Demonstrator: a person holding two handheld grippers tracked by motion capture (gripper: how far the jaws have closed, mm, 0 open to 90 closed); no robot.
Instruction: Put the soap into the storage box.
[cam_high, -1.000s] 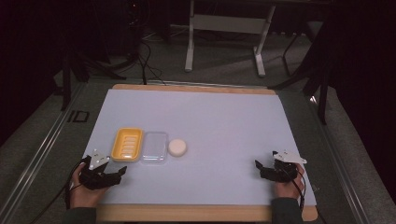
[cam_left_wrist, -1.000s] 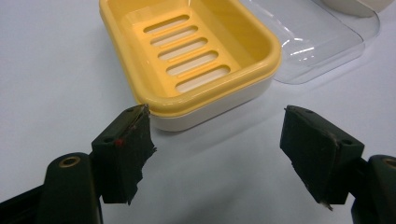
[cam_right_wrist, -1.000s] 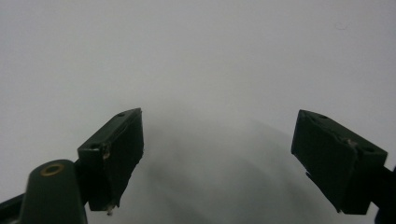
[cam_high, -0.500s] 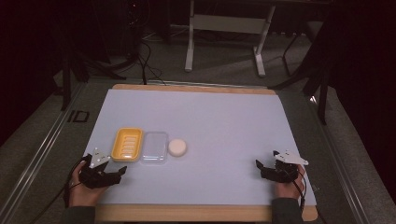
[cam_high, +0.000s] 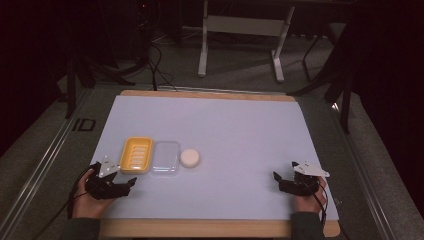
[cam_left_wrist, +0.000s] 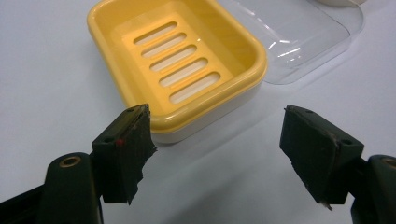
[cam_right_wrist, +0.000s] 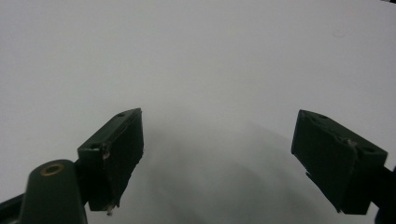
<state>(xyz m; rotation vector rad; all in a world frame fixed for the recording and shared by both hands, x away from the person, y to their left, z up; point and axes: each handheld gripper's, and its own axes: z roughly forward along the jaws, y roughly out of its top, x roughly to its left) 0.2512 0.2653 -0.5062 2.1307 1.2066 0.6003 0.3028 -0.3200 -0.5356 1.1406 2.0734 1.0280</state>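
— Pale, smooth worktop (cam_high: 240, 130); what sits on it?
— Slotted yellow plastic soap dish (cam_high: 136, 155), clear lid (cam_high: 165, 157) touching it, round white soap (cam_high: 190, 158) beside.
— Claws?
— Left claw (cam_high: 131, 183) wide near the dish; right claw (cam_high: 276, 178) wide, well apart.

Clear lid (cam_left_wrist: 299, 32) cut off at top edge, round white obj (cam_left_wrist: 338, 2) barely visible

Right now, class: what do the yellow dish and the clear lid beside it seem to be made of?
Yellow dish: likely moulded plastic, glossy, with smooth rounded rim and slotted floor. Clear lid: probably thin transparent plastic; the table shows through and it glints.
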